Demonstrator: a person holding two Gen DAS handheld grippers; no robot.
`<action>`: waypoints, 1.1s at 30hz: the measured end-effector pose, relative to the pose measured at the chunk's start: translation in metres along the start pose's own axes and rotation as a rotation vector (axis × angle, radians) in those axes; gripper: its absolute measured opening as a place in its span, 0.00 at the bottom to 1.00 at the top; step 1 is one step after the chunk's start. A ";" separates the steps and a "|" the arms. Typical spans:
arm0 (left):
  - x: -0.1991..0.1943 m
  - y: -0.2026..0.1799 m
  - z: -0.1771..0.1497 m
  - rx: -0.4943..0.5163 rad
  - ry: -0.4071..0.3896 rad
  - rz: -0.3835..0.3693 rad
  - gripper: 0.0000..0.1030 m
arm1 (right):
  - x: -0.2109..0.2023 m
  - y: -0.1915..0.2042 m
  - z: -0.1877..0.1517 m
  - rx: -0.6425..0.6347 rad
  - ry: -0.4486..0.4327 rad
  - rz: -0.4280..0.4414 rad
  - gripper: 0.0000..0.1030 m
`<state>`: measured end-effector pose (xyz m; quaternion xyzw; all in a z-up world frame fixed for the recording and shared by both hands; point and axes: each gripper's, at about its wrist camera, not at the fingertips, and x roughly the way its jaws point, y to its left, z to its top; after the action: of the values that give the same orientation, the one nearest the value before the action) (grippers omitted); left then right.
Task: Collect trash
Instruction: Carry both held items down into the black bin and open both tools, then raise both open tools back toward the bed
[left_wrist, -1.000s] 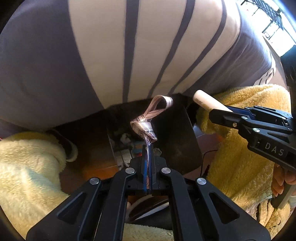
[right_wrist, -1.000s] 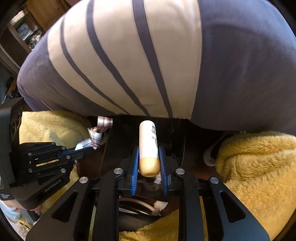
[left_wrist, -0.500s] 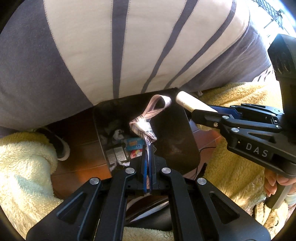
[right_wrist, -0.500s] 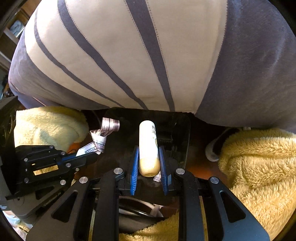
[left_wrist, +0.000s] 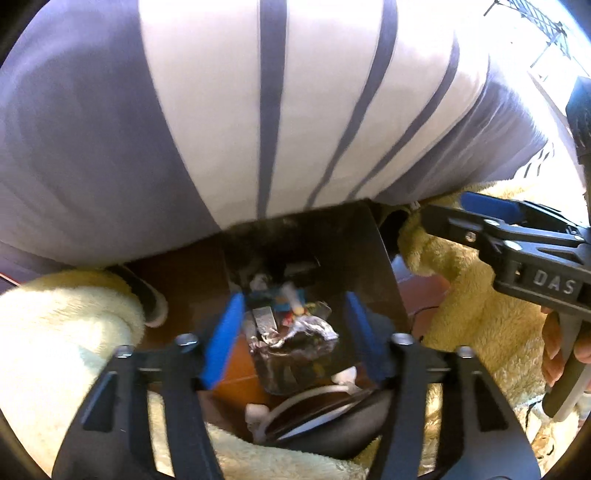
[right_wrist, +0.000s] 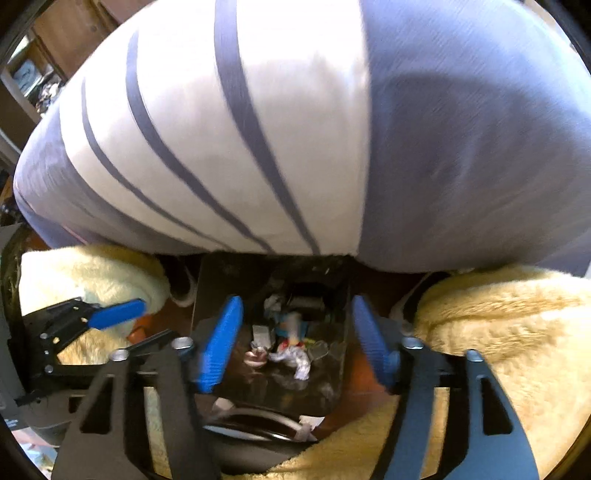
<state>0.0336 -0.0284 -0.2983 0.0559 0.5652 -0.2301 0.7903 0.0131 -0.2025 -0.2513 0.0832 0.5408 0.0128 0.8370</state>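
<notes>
Two grippers, left gripper (left_wrist: 295, 332) and right gripper (right_wrist: 295, 339), hang spread wide and empty-fingered over one dark bin (left_wrist: 380, 273) of trash

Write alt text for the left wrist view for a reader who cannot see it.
The left claw hangs open over a dark rectangular trash bin holding crumpled silver foil wrappers and other scraps. The right claw enters from the right, beside fluffy yellow fabric. A grey-and-white striped garment fills the upper frame.

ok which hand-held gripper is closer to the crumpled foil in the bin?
Left, marginally: the left hand-held gripper hangs open directly over the foil; the right hand-held gripper, also open, sits farther back.
</notes>
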 end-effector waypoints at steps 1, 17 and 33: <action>-0.007 -0.001 0.001 0.009 -0.018 0.009 0.72 | -0.005 0.000 0.000 0.001 -0.014 -0.002 0.81; -0.095 -0.030 0.018 0.067 -0.218 0.052 0.92 | -0.091 -0.013 0.011 0.025 -0.214 0.000 0.96; -0.133 -0.007 0.071 0.049 -0.332 0.093 0.92 | -0.142 -0.015 0.071 -0.038 -0.376 -0.034 0.96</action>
<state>0.0585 -0.0198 -0.1495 0.0621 0.4179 -0.2132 0.8809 0.0179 -0.2424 -0.0968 0.0591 0.3756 -0.0067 0.9249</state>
